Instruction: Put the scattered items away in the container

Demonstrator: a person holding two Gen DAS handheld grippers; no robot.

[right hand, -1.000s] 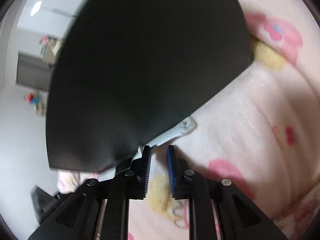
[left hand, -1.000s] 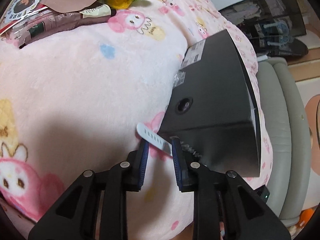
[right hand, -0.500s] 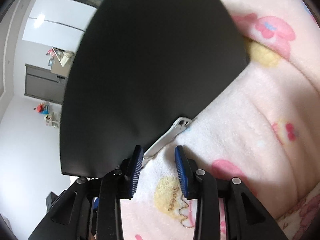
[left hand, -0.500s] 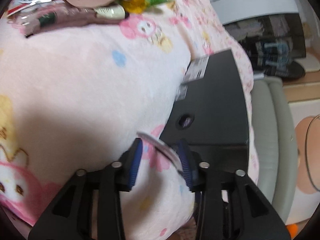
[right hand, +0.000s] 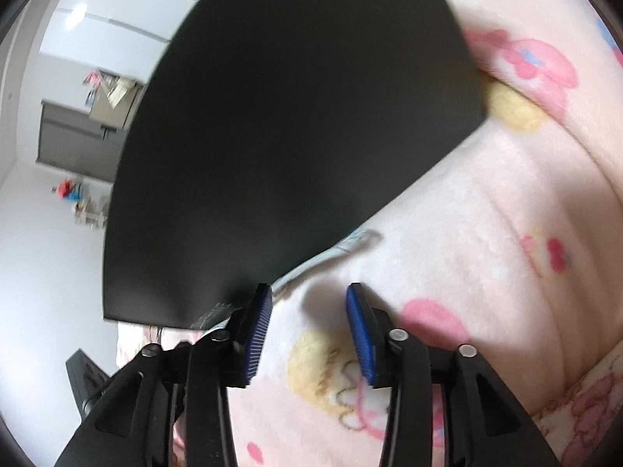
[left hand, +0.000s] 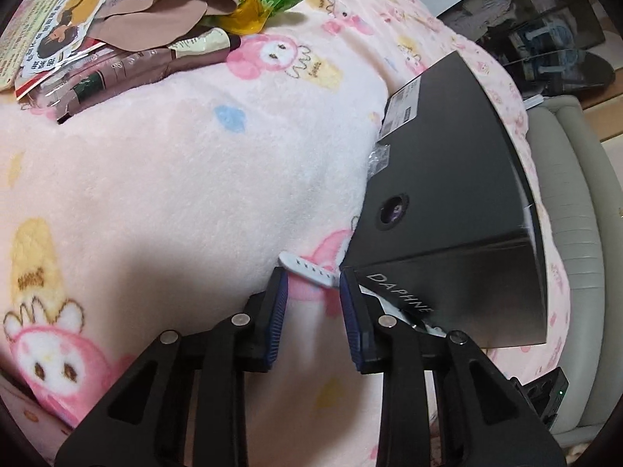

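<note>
A black box (left hand: 455, 210) lettered DAPHNE lies on a pink cartoon blanket (left hand: 187, 179). A white watch strap (left hand: 307, 270) sticks out from under the box's near corner. My left gripper (left hand: 313, 284) is open, its tips on either side of the strap's end, not closed on it. In the right wrist view the same box (right hand: 296, 124) fills the upper middle and the strap's other end (right hand: 350, 243) shows at its lower edge. My right gripper (right hand: 309, 299) is open and empty just below it.
A heap of scattered items lies at the far left of the blanket: tan fabric pieces (left hand: 163, 19), a green and yellow packet (left hand: 261, 4), cosmetic tubes (left hand: 128, 74) and printed cards (left hand: 46, 35). A grey-green sofa edge (left hand: 572, 194) lies to the right.
My right gripper has opened wide and let go of the strap. My left gripper has opened a little and drawn back; the strap lies flat again.
</note>
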